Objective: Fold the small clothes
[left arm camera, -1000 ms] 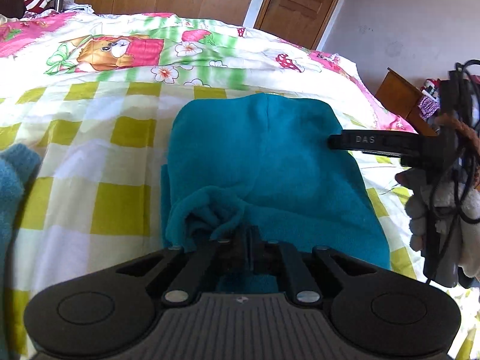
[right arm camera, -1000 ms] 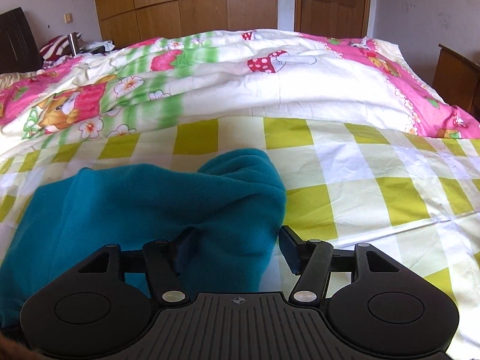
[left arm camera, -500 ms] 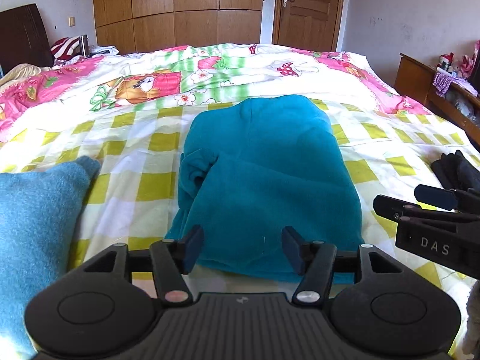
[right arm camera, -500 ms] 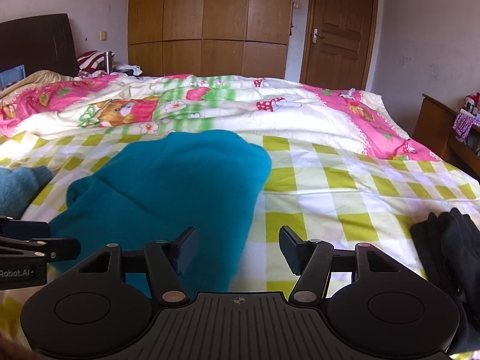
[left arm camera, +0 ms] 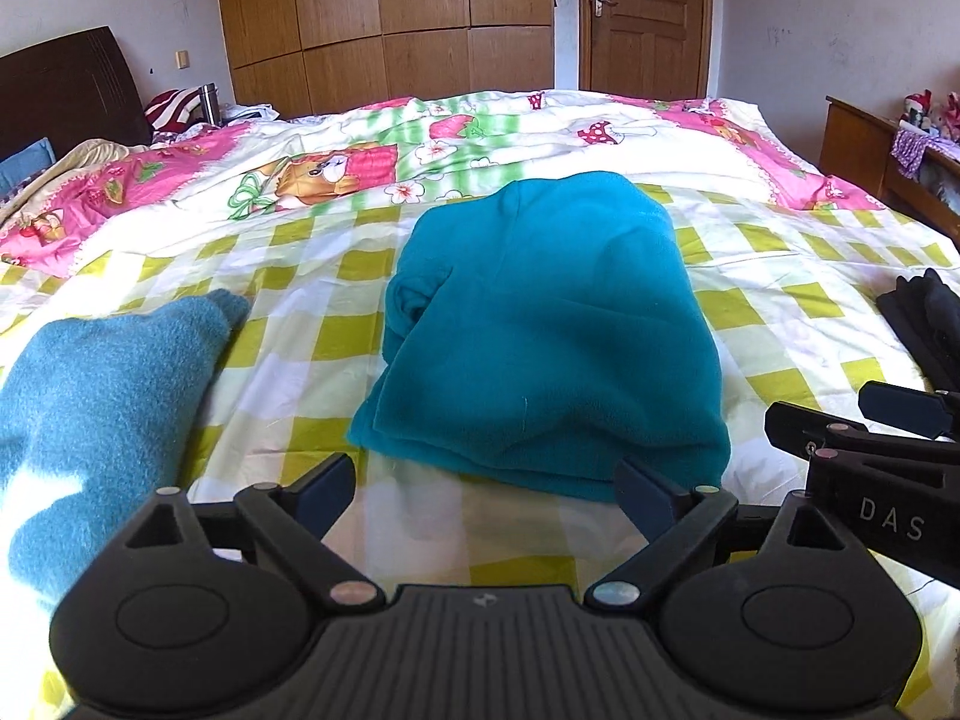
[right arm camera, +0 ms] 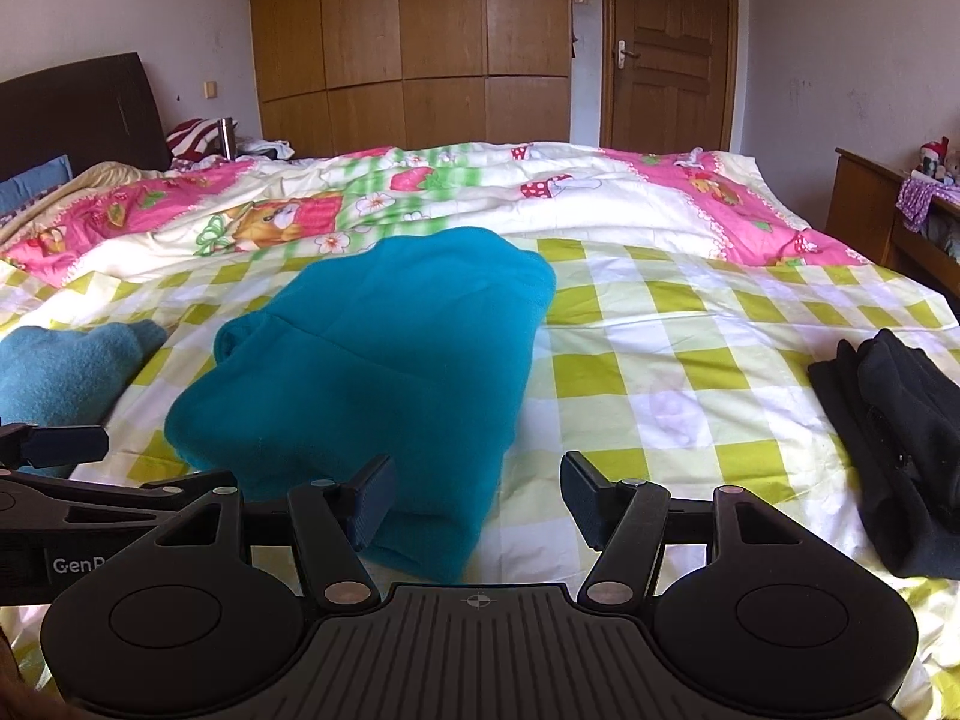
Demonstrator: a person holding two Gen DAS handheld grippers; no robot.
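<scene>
Fleece first: your folded teal fleece garment [left arm camera: 540, 330] lies on the green-and-white checked bedsheet [left arm camera: 780, 300], at twelve o'clock from your left gripper [left arm camera: 486, 489]. Its jaws have just been opening and stand wide, empty. Your right gripper [right arm camera: 477, 495] gapes too, the garment's corner at its ten o'clock, untouched.

Both views bright, daylit. Sun patches glare on the sheet [left arm camera: 420, 516], washing the check pattern pale just ahead of each camera. Quilt [right arm camera: 630, 204] nearly overexposed. Grippers cast soft shadows beneath. Fisheye bends wardrobe [right arm camera: 408, 42] and door [left arm camera: 645, 12]; corners vignetted black. Focus sharp, no motion blur.
</scene>
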